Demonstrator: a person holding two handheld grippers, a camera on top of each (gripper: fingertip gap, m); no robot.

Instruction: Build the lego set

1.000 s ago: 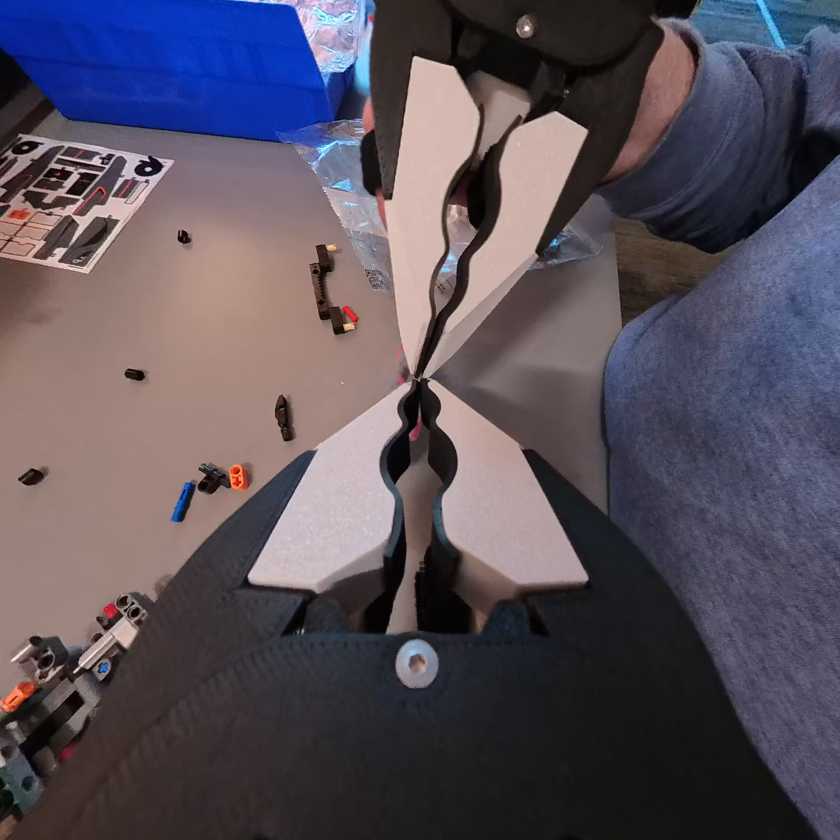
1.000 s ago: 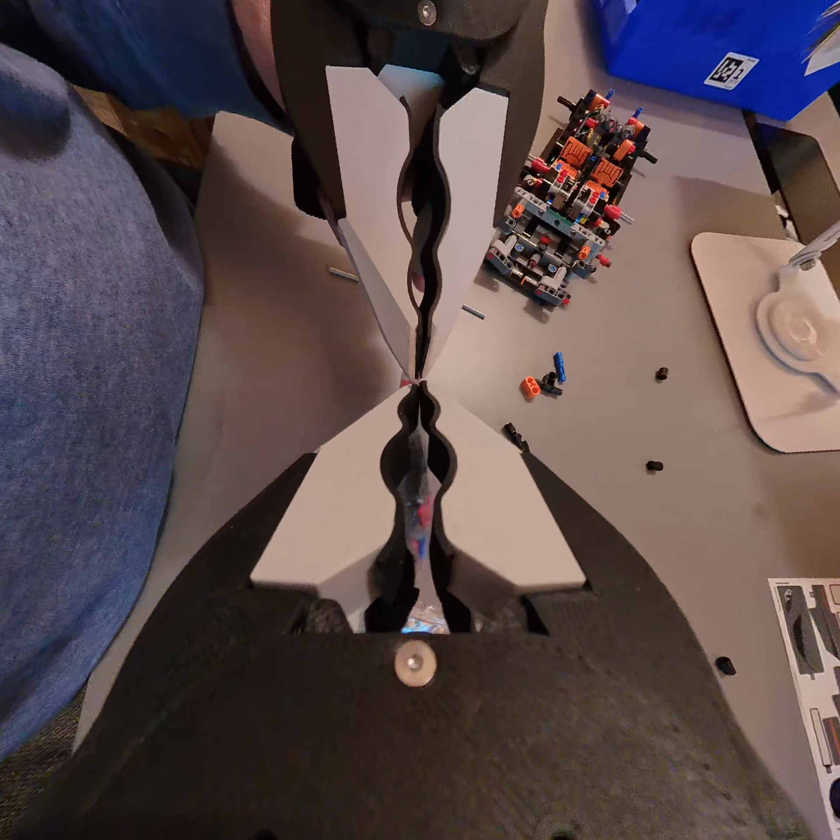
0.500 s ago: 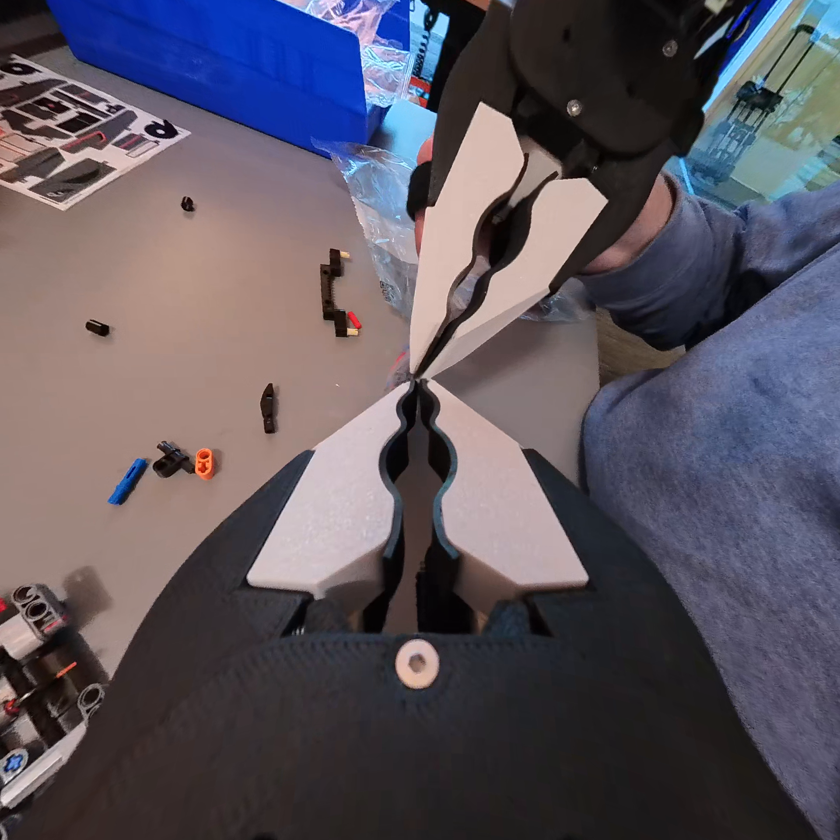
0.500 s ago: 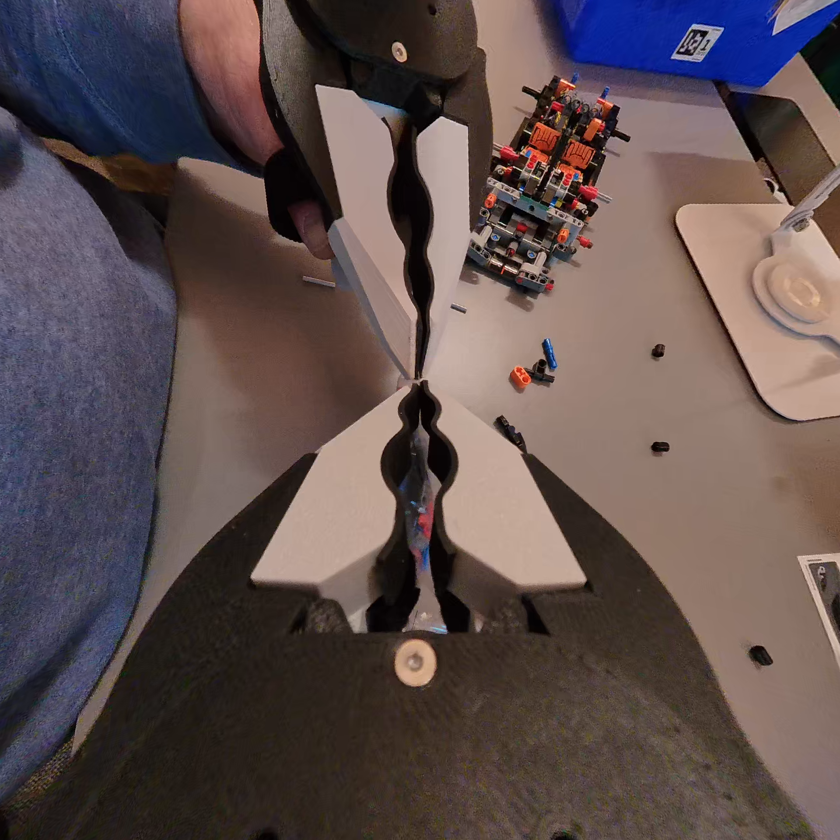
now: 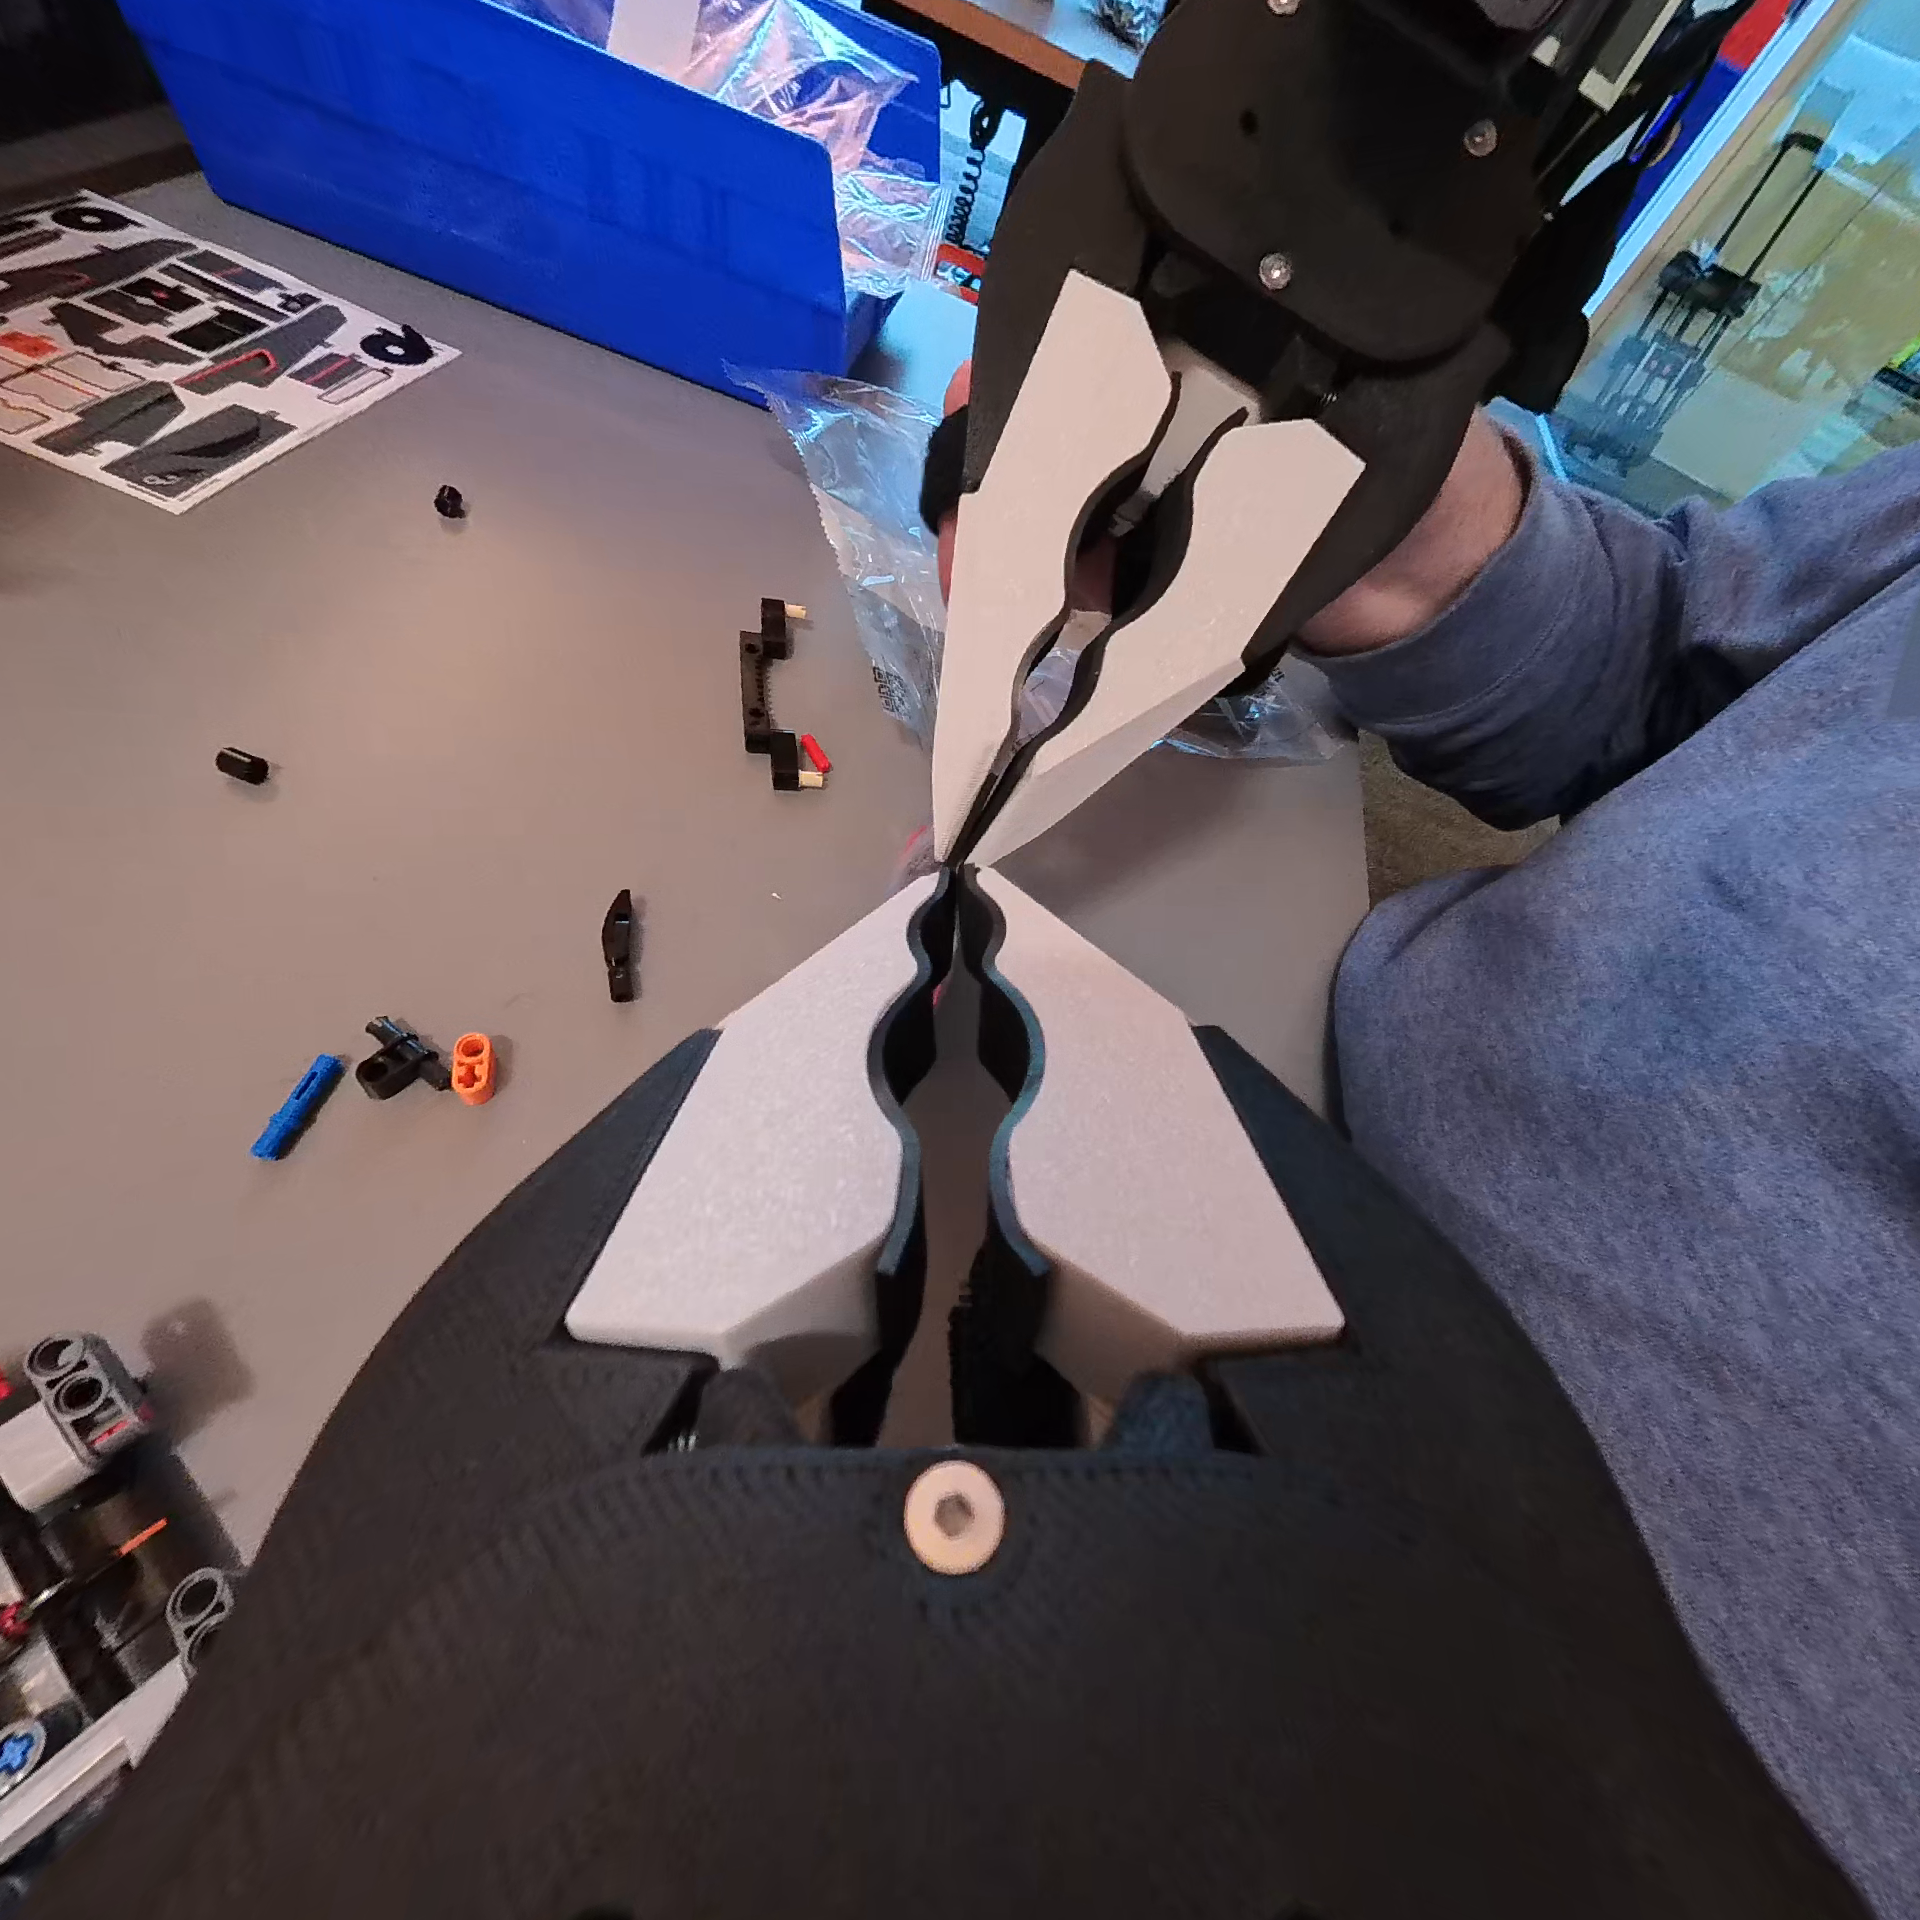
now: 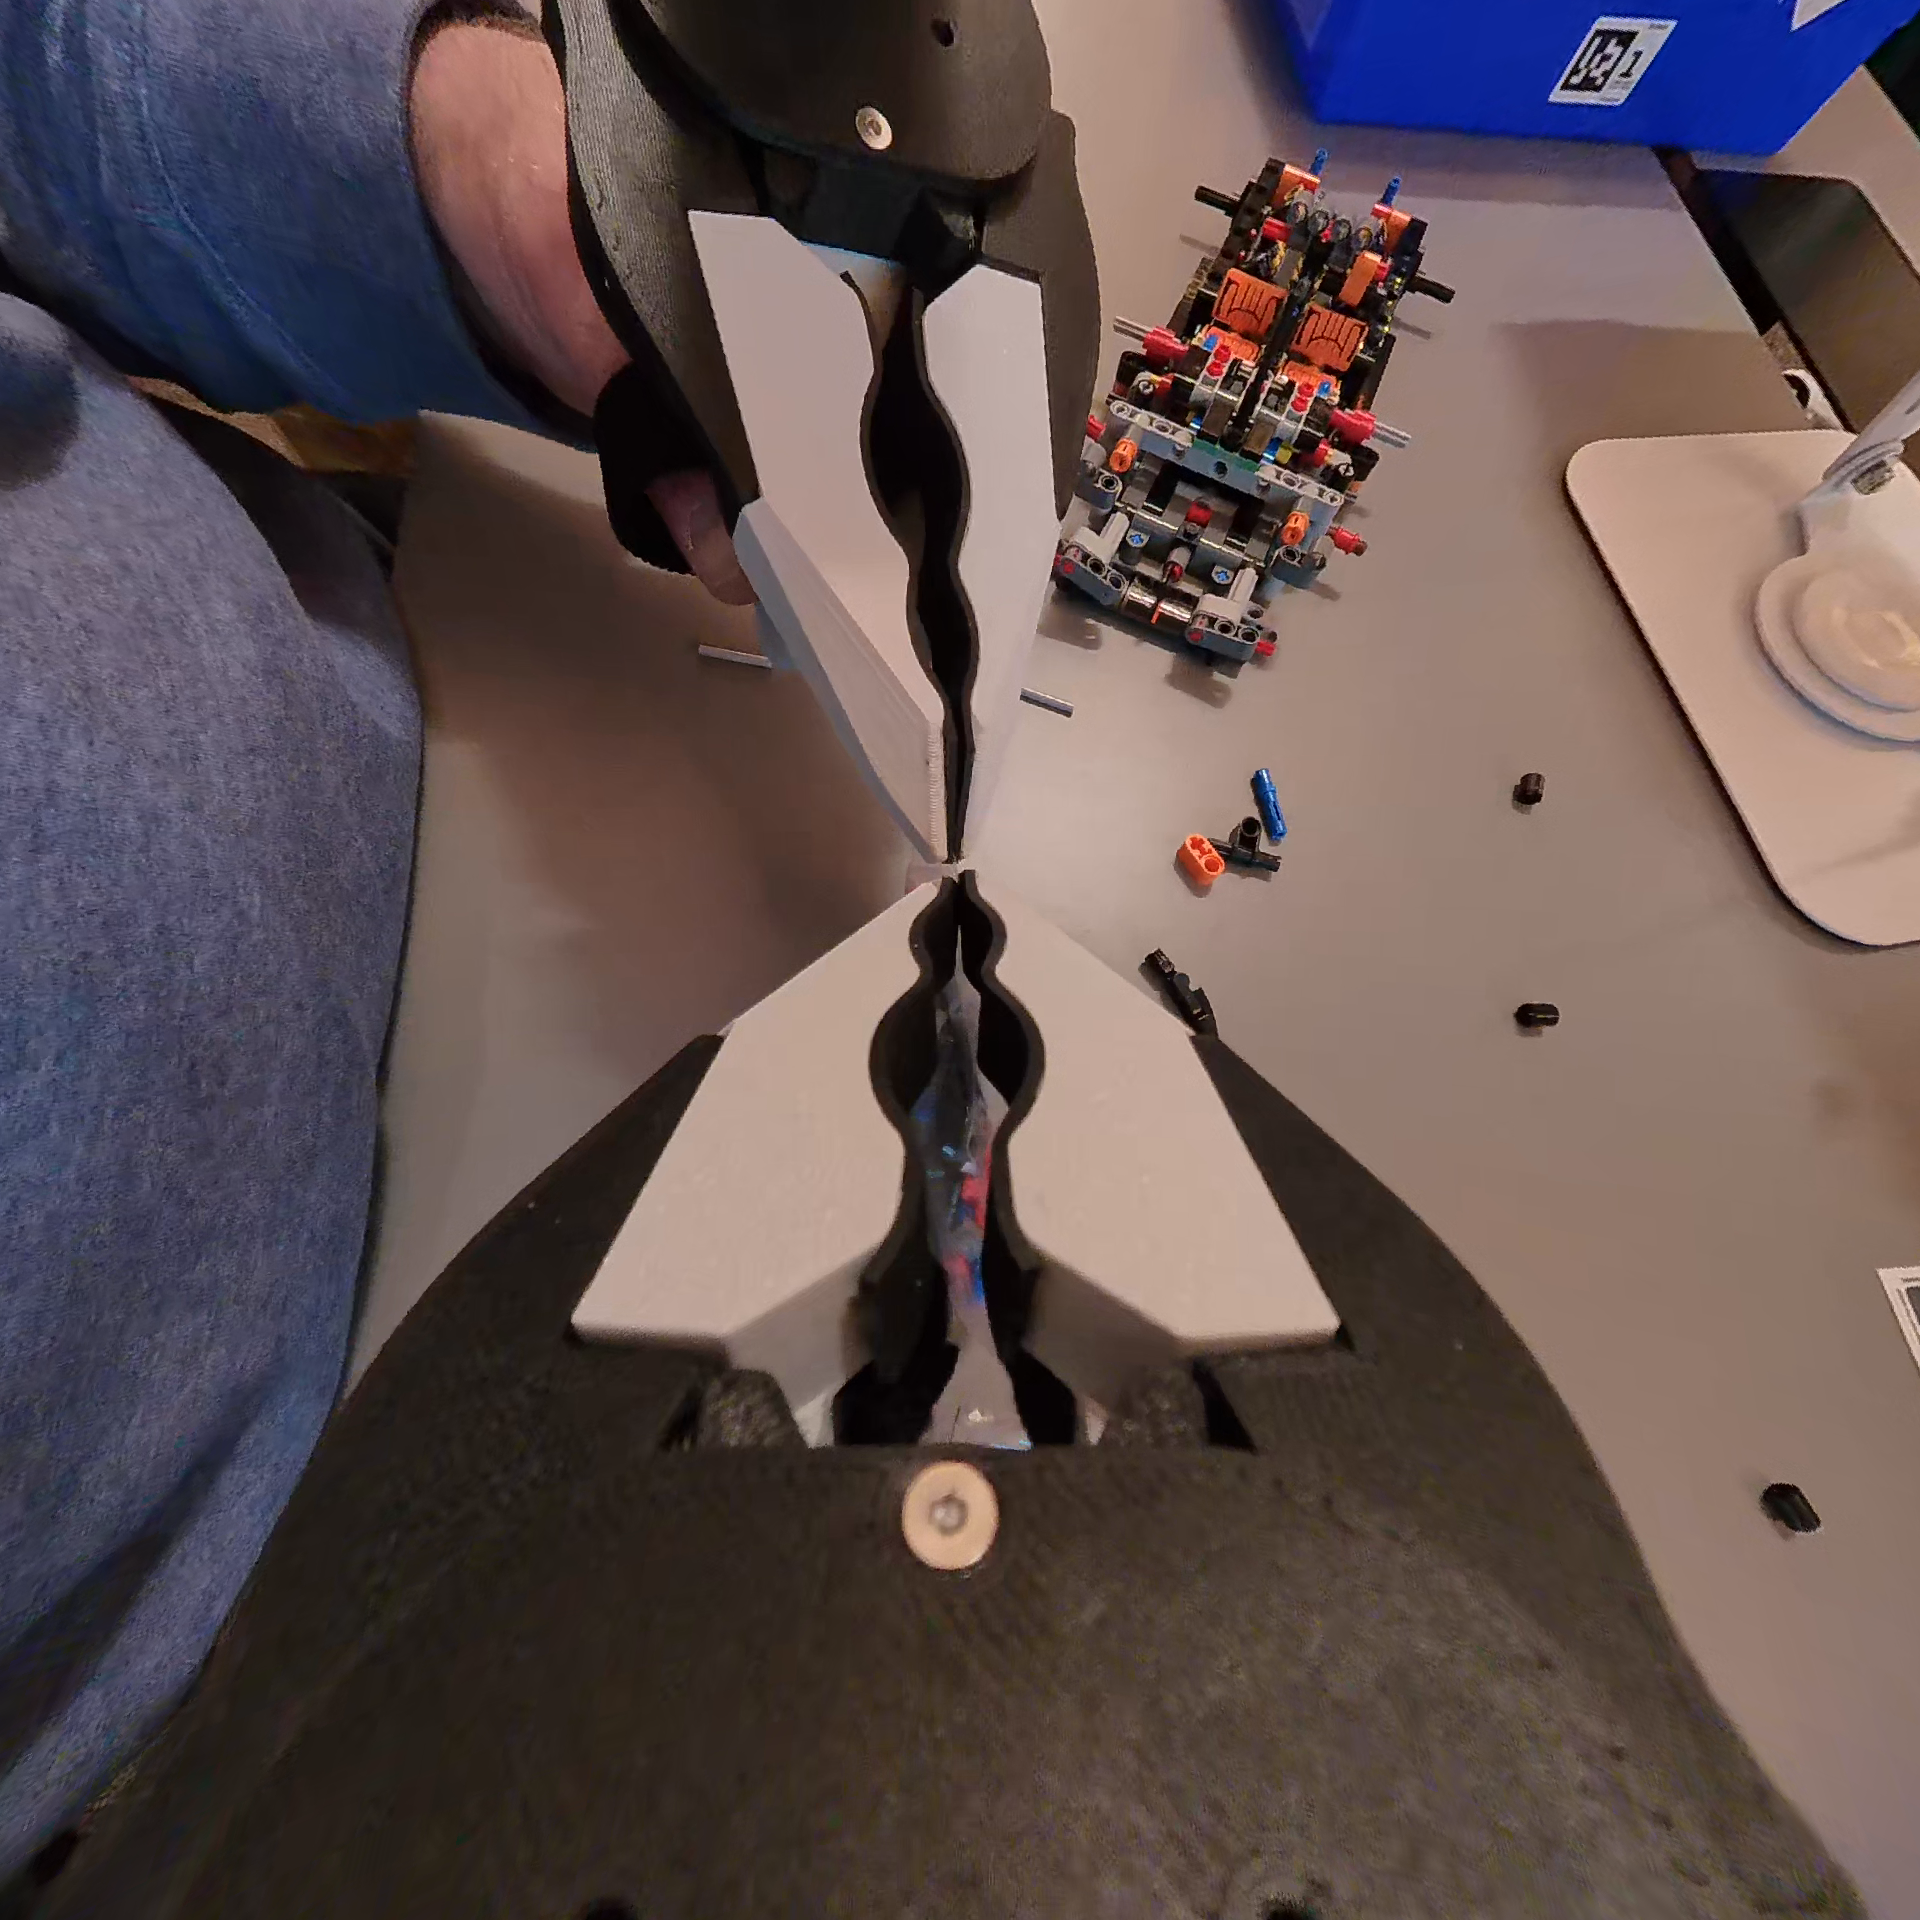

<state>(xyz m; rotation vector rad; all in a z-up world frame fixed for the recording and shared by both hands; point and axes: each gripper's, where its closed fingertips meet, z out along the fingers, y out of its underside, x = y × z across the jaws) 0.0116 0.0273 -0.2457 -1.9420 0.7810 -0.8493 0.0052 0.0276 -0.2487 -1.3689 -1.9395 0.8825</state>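
Observation:
My left gripper (image 5: 956, 883) and my right gripper (image 5: 961, 847) meet tip to tip above the grey table (image 5: 416, 727), near its front edge. Both are shut. A small clear bag of blue and red parts (image 6: 961, 1174) is pinched in the right gripper (image 6: 956, 883) and hangs under it, showing between its fingers. A sliver of the bag (image 5: 916, 840) shows at the meeting tips, where the left gripper (image 6: 951, 847) also grips it. The part-built lego car (image 6: 1242, 447) stands farther back on the table; its end also shows in the left wrist view (image 5: 73, 1455).
Loose parts lie on the table: a blue pin (image 5: 296, 1107), an orange connector (image 5: 475, 1068), a black rack piece (image 5: 774, 707). A sticker sheet (image 5: 156, 343), a blue bin (image 5: 499, 166), an empty clear bag (image 5: 883, 499) and a white lamp base (image 6: 1714, 644) lie around. A person's body is close by (image 5: 1662, 1143). Only a small space, under 4 cm, lies between the two pairs of fingers. Both grippers' tips are roughly 20 centimetres from the part-built lego car (image 6: 1242, 447).
Both grippers stayed shut and tip to tip on the bag. They tilted and lifted a little, so the right gripper now leans more to the right in the left wrist view.

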